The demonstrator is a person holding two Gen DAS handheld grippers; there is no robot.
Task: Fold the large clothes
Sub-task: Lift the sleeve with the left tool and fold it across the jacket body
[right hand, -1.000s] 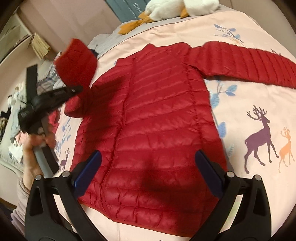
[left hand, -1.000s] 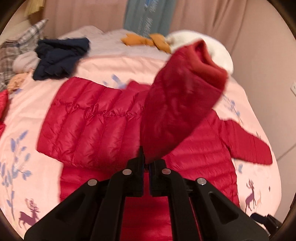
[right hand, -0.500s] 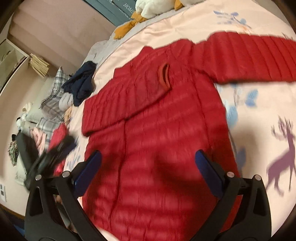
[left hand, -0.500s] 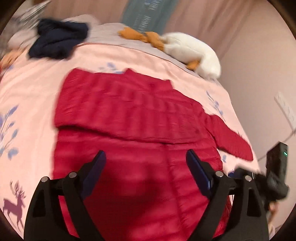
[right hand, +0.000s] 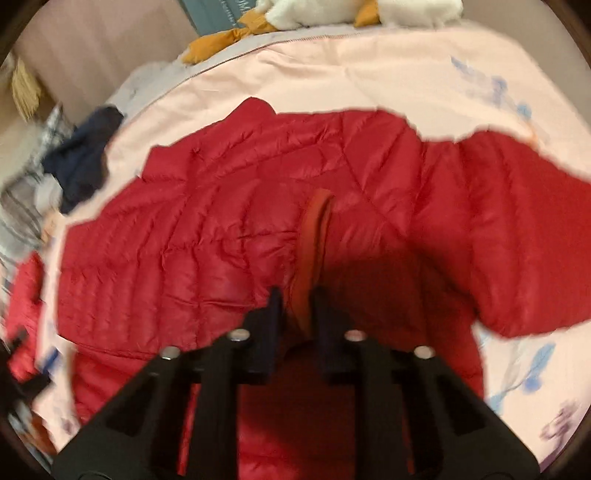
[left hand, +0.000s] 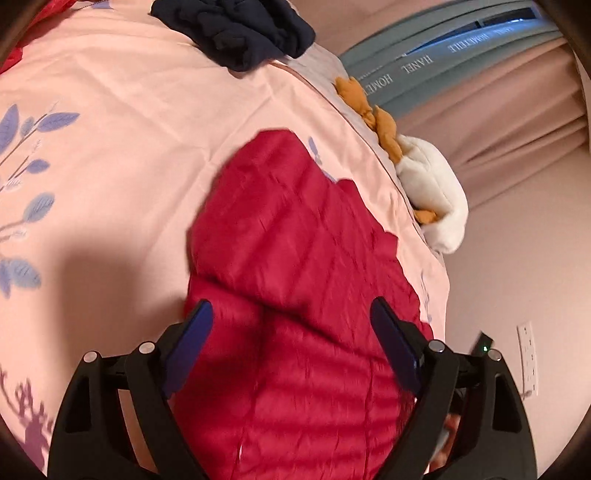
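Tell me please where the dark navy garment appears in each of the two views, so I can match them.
Left wrist view: the navy garment lies crumpled at top centre, beyond the red jacket.
Right wrist view: it is at the left edge, blurred.
Shared landmark: the white plush toy at the bed's far edge.

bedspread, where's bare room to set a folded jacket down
Widest free patch on the bedspread: between the red jacket and the navy clothes, in front of the open left tool. Another strip lies between the jacket collar and the plush toy. The middle is crowded: the right tool pinches the jacket's cuff there.
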